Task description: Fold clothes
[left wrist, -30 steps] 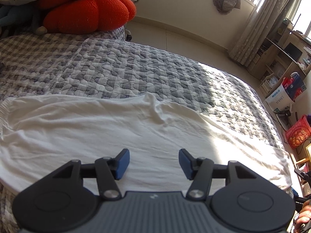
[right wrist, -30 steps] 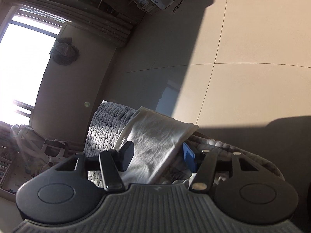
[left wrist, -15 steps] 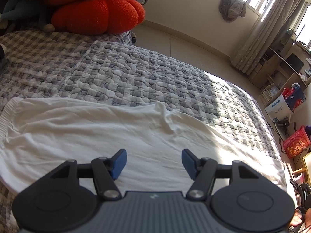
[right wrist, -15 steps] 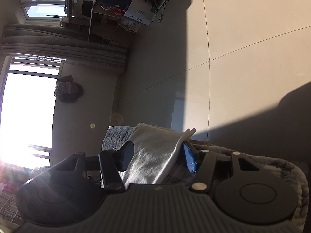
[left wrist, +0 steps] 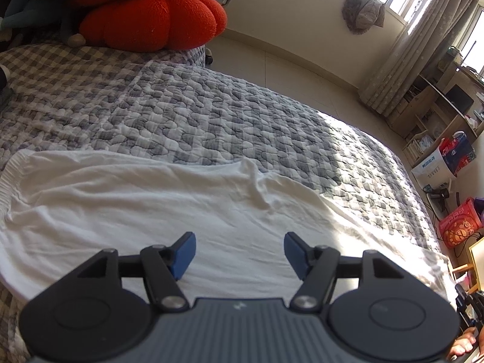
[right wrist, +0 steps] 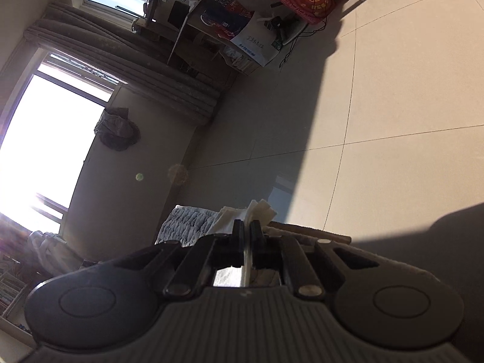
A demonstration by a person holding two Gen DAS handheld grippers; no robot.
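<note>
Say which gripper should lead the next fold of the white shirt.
Right, probably. The right gripper has just closed on an edge of the white shirt; the left gripper hangs open above it, gripping nothing.

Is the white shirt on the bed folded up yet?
Not yet. The white shirt lies spread across the bed; the right tongs have just closed on one edge.

right gripper (right wrist: 247, 227) just closed — now pinching white garment (right wrist: 257, 211) edge; left gripper (left wrist: 239, 251) opened slightly wider.
</note>
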